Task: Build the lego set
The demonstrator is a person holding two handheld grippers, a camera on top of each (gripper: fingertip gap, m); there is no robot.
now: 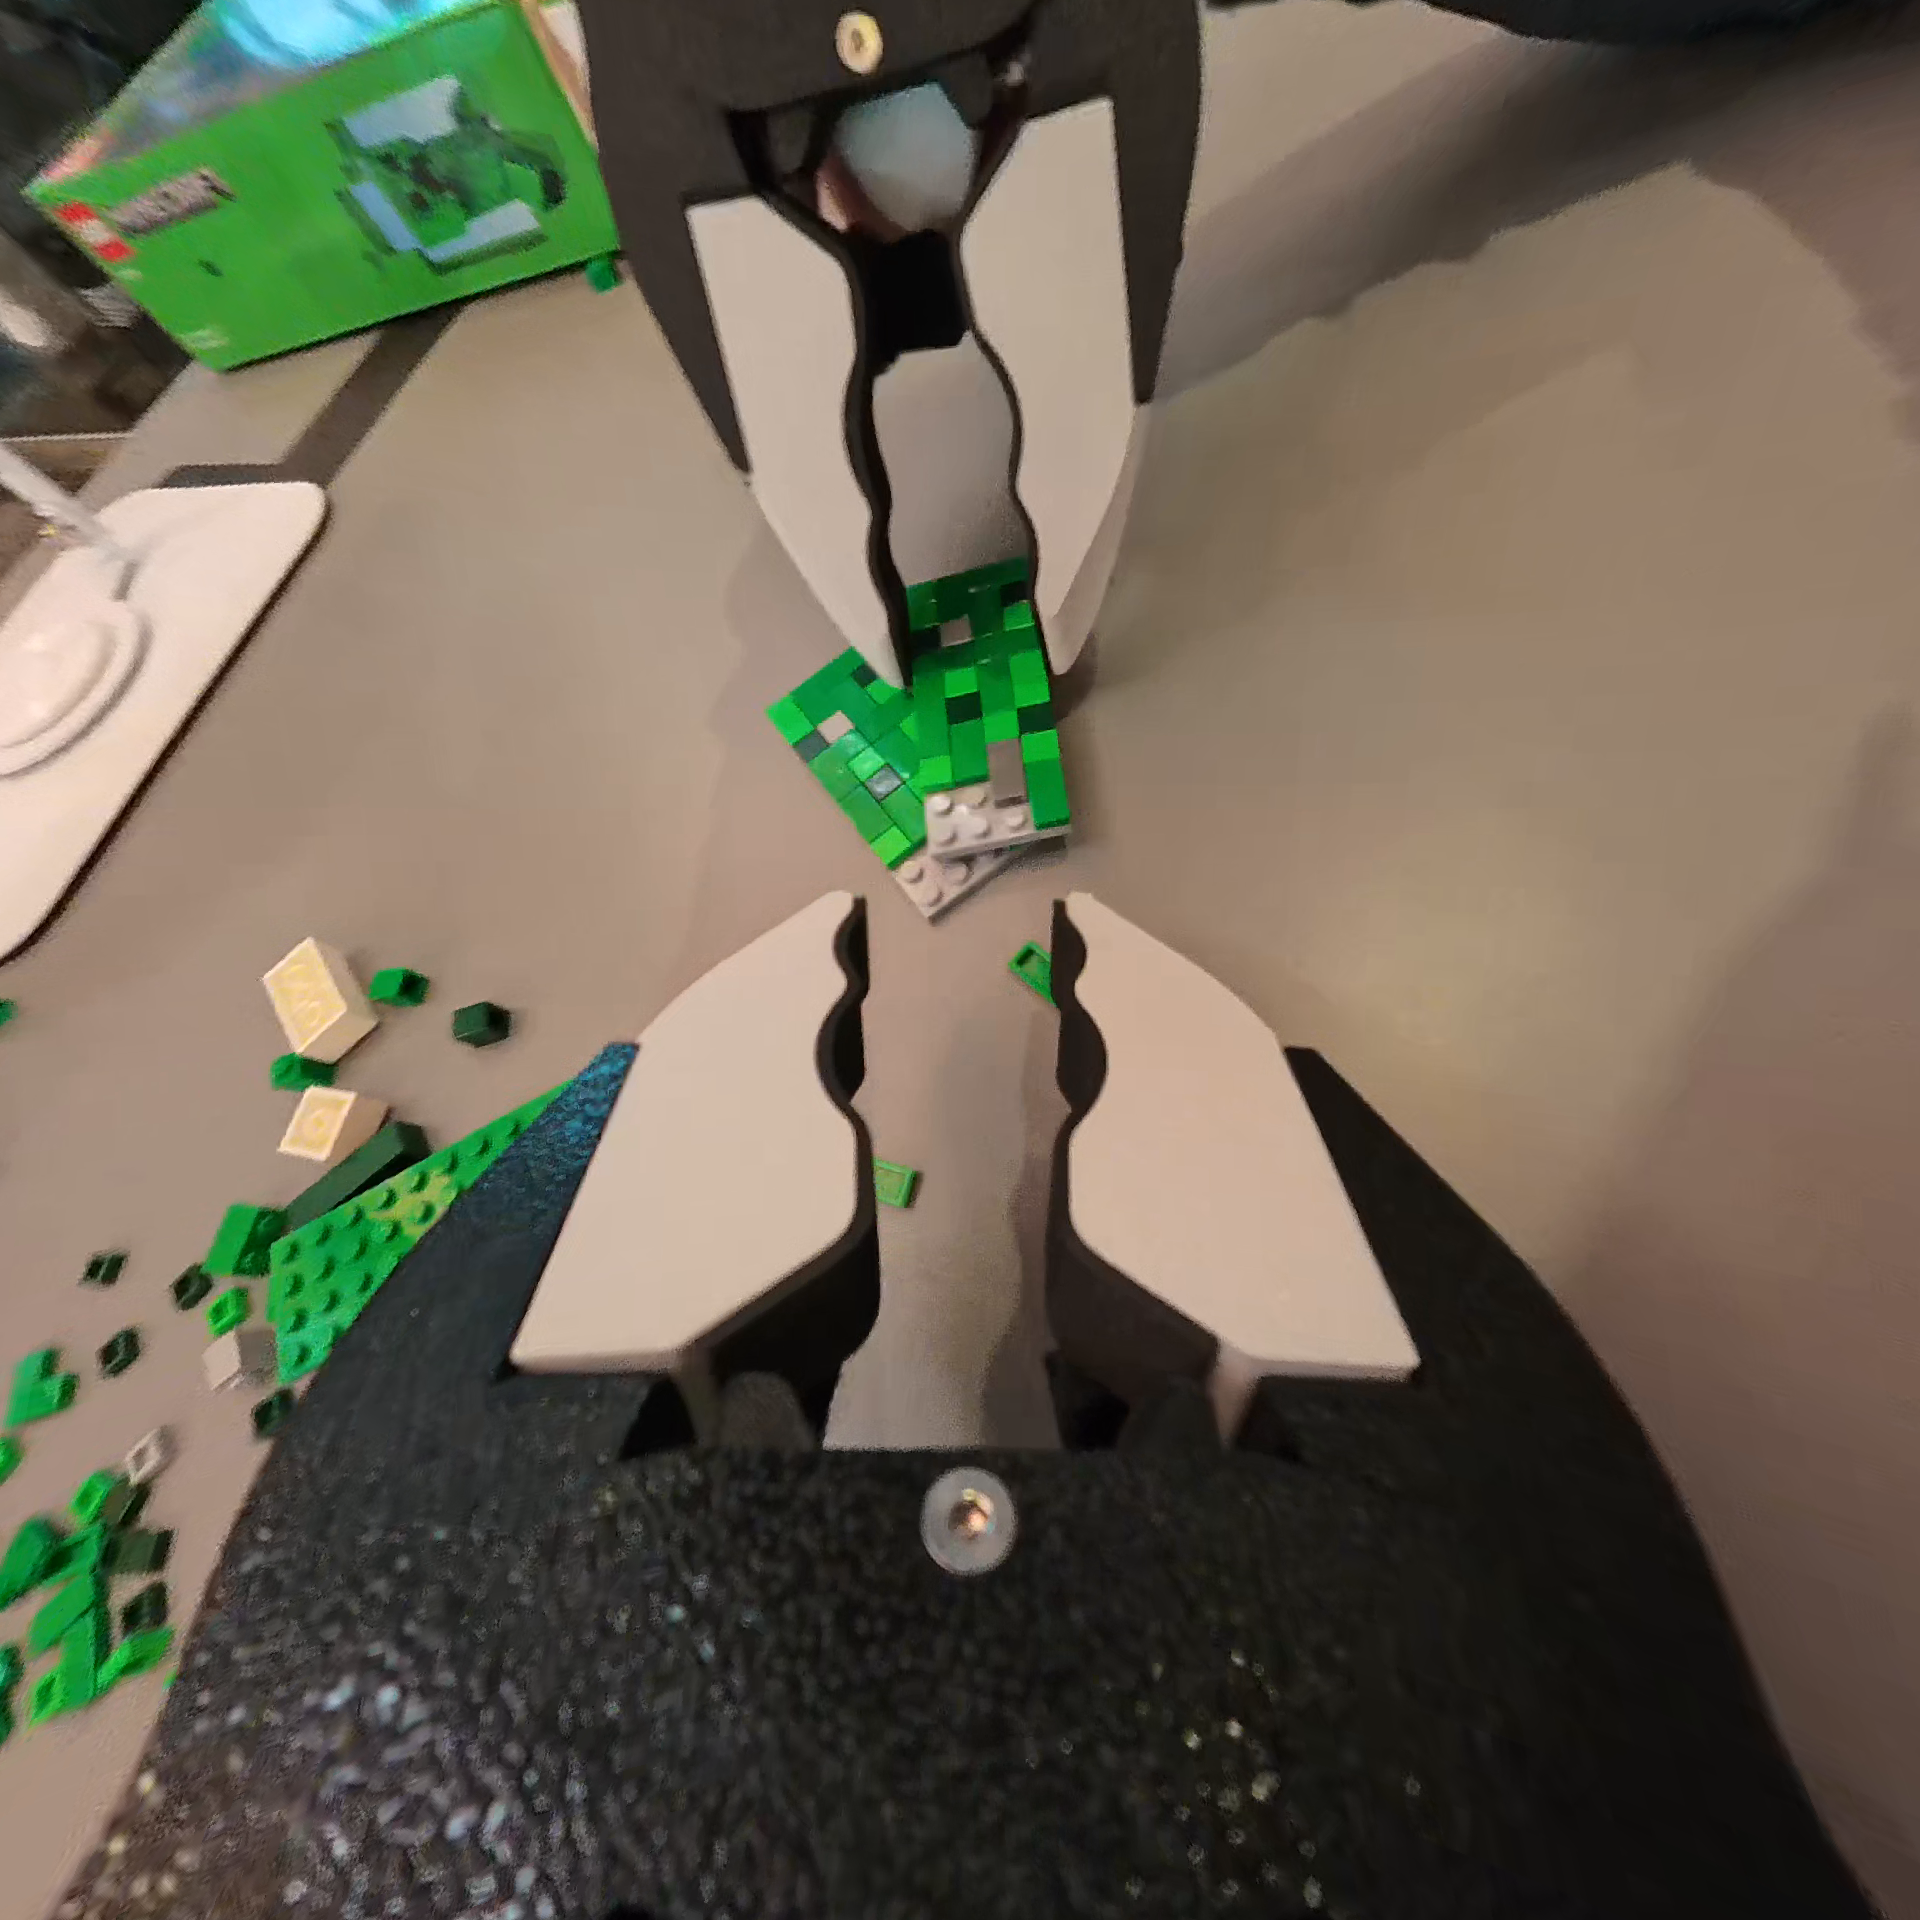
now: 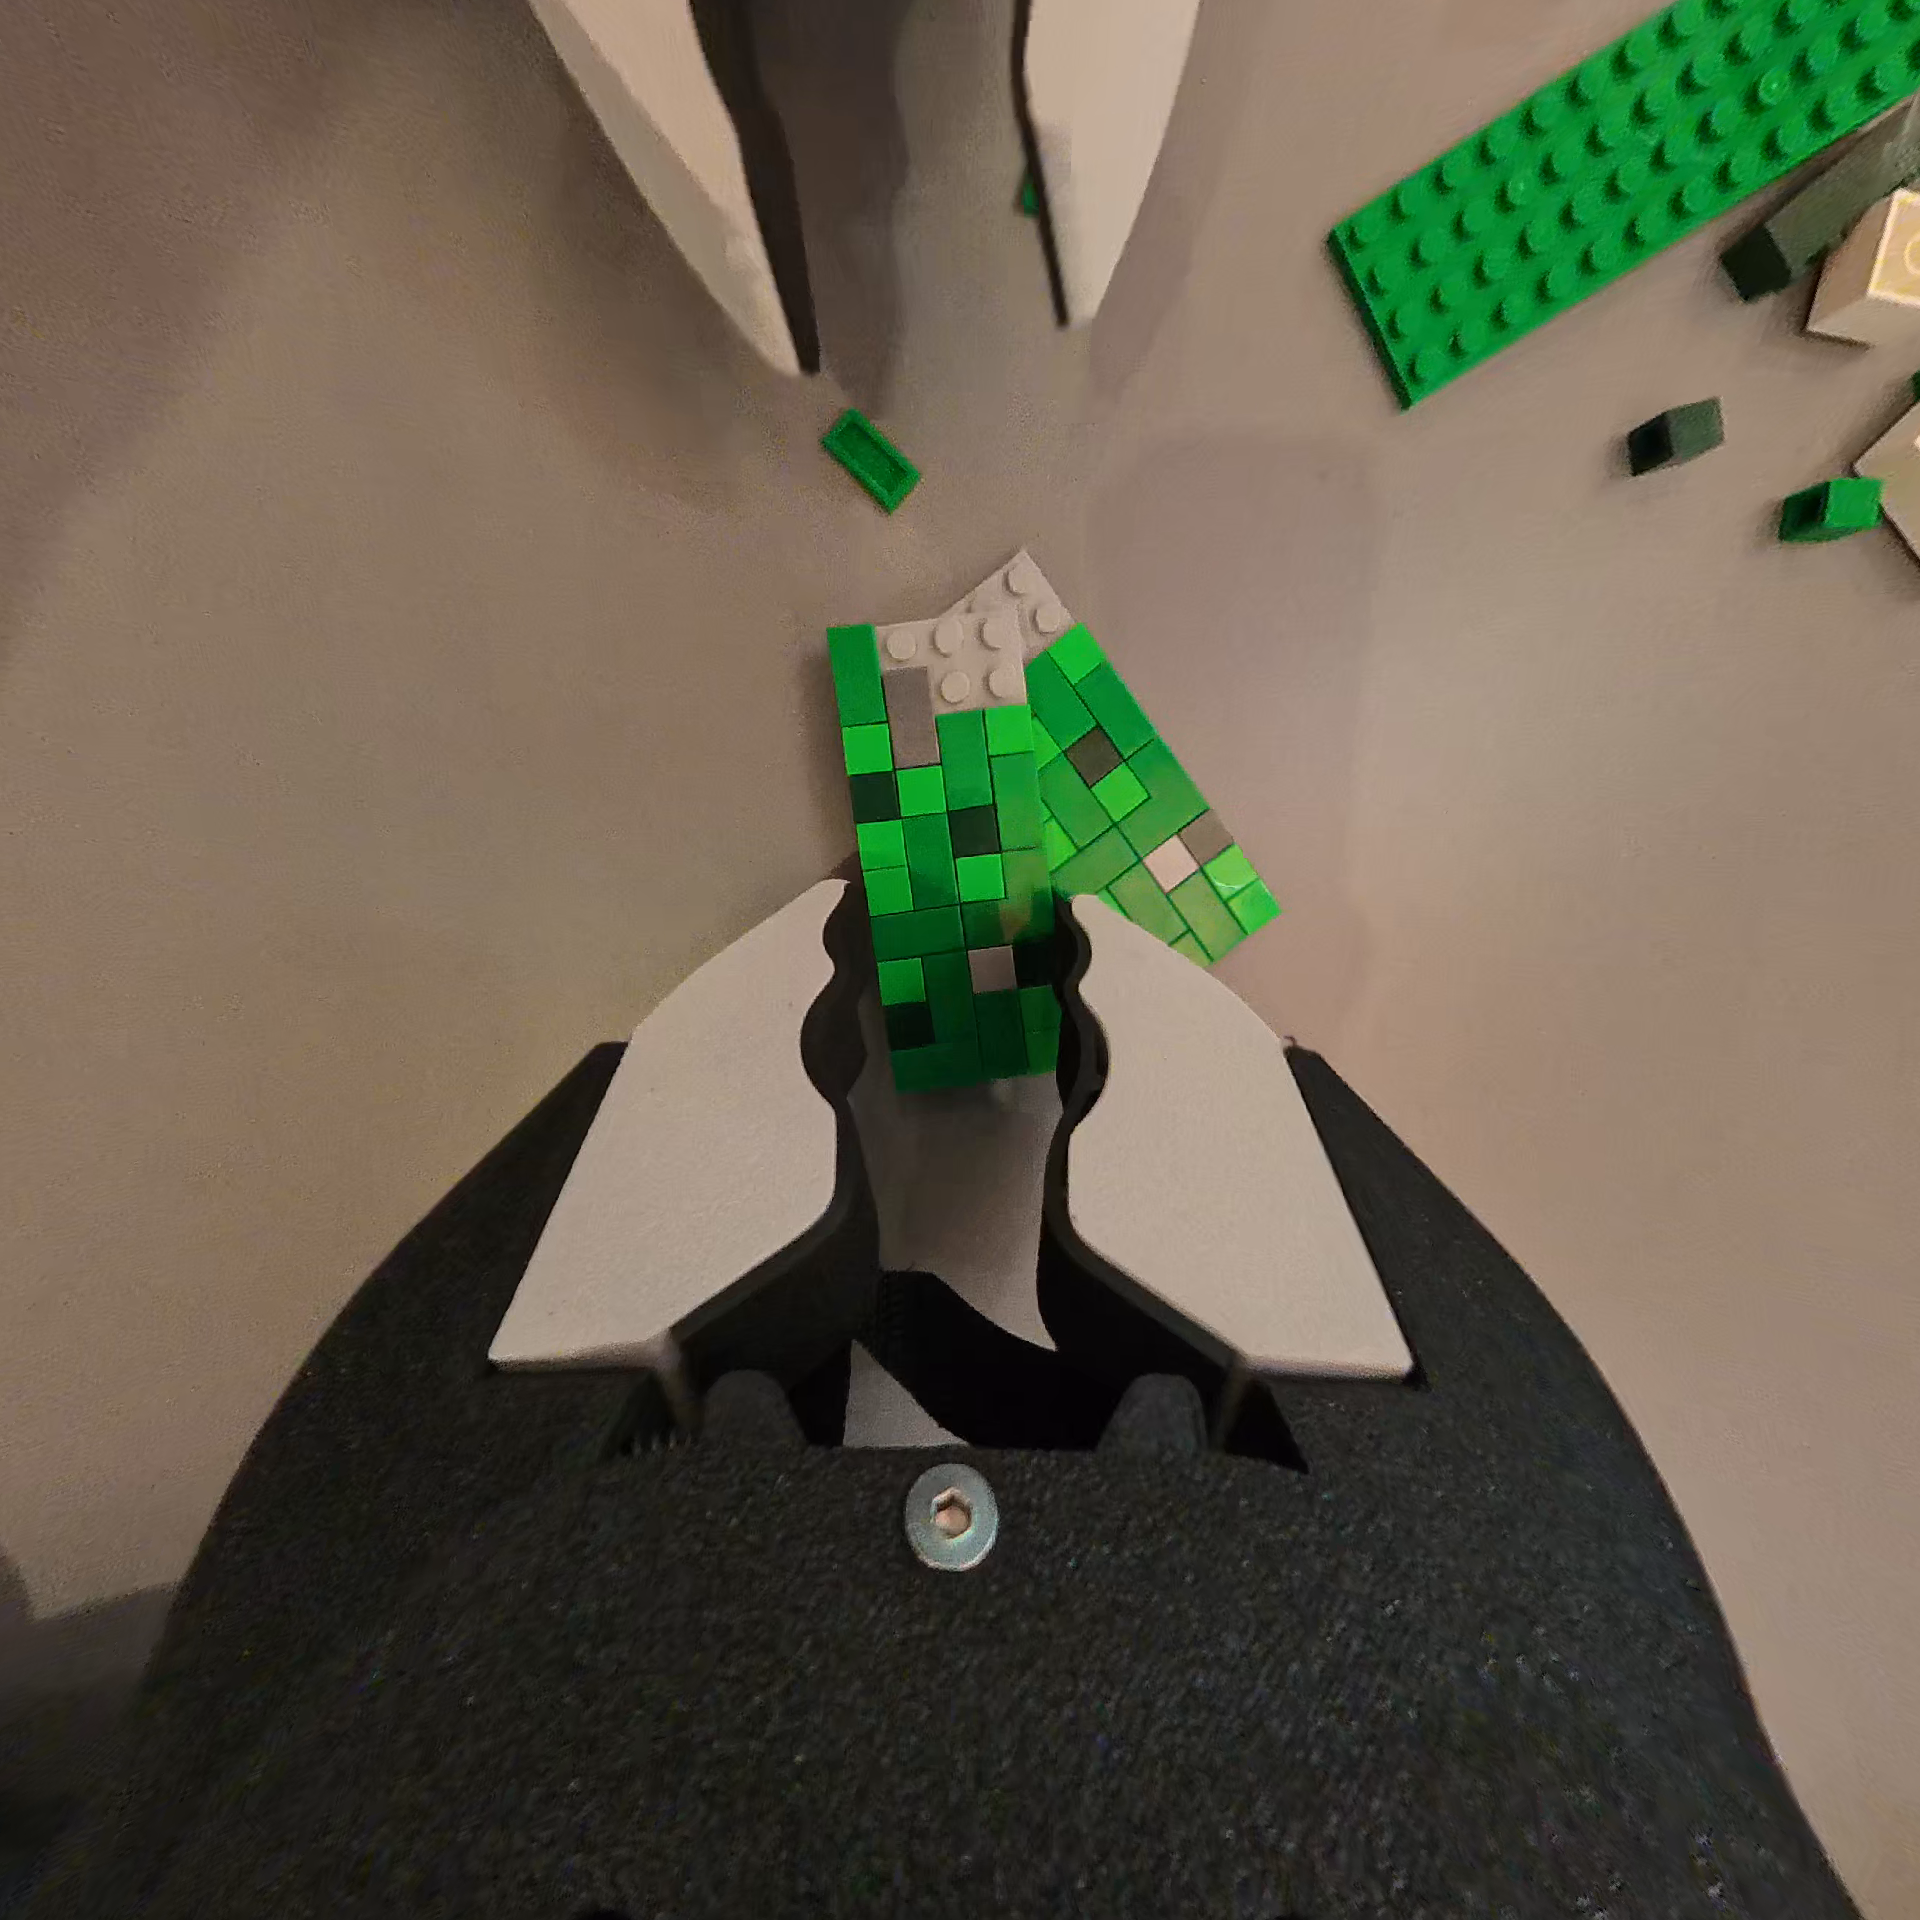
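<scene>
Right tool point(image 2: 961, 914) gripping green tiled panel point(image 2: 951, 831), left tool point(image 1: 961, 925) open (bare), printed green box point(image 1: 332, 208) beyond.

Each gripper, left point(image 1: 961, 914) and right point(image 2: 961, 904), has a grainy black body, one silver screw, and pale grey fingers with wavy black pads.

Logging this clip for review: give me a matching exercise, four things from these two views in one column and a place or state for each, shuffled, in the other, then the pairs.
Things
1. left gripper
2. right gripper
3. green box
4. long green studded plate

Places or states
A. at the far left of the table
B. fingers apart, nothing between them
C. lying flat beside loose bricks
D. fingers on either side of a tiled green panel

Pairs: 1-B, 2-D, 3-A, 4-C
</scene>
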